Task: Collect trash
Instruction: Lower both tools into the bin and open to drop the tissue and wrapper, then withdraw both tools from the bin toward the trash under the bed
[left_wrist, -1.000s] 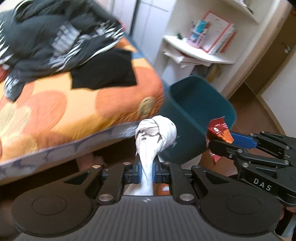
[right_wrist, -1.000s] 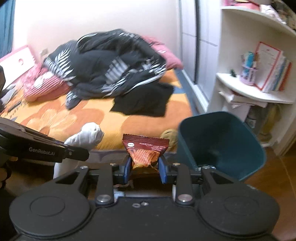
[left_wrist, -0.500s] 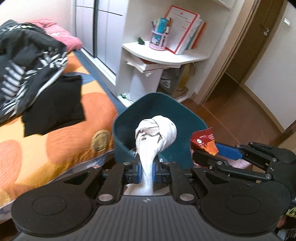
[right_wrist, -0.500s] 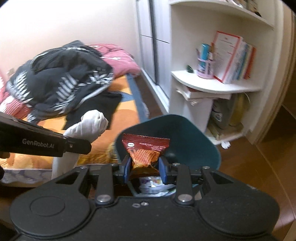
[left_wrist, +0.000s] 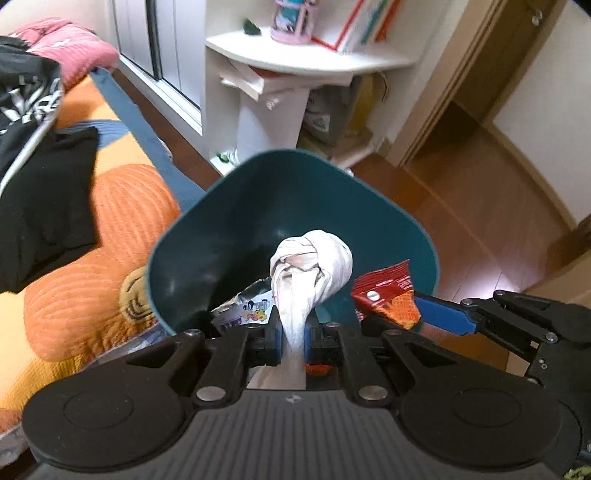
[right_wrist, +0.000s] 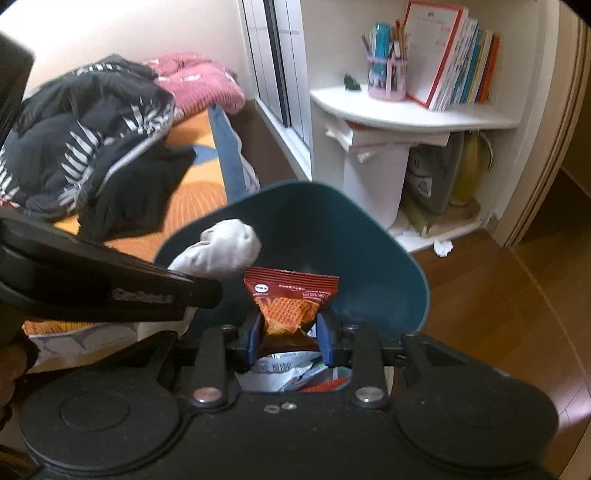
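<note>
Teal plastic fills the middle of both my views: the trash bin (left_wrist: 236, 236) stands on the wooden floor (left_wrist: 480, 206), its mouth tilted toward me, touching or just beside the corner of the orange bedspread (left_wrist: 110, 206) at the left of the frame.

My left tongs (left_wrist: 293, 338) are clamped shut on a knotted white rag (left_wrist: 312, 258). Its tail is pinched between the blue pads and its knot stands up in front of the bin's inner wall, at lower centre of the left view. In the right view the same rag (right_wrist: 221, 254) pokes out past the black arm of my left tongs (right_wrist: 110, 291), over the bin's left rim (right_wrist: 173, 243).

My right tongs (right_wrist: 288, 334) grip a red snack packet (right_wrist: 290, 295) by its lower end, with the pads pressed on both sides. It sits upright at the centre of the right view, framed by the bin's opening. From the left view that packet (left_wrist: 386, 295) shows at lower right, just beside the rag.

Inside the bin lie crumpled wrappers (right_wrist: 291, 373), seen below my right pads; a printed wrapper (left_wrist: 247, 306) also shows beside the rag.

At upper right of the right view a white shelf (right_wrist: 406, 110) holds books (right_wrist: 454, 59) and a pink pen cup (right_wrist: 388, 77). Dark clothes (right_wrist: 85, 125) are heaped on the bed at upper left.
</note>
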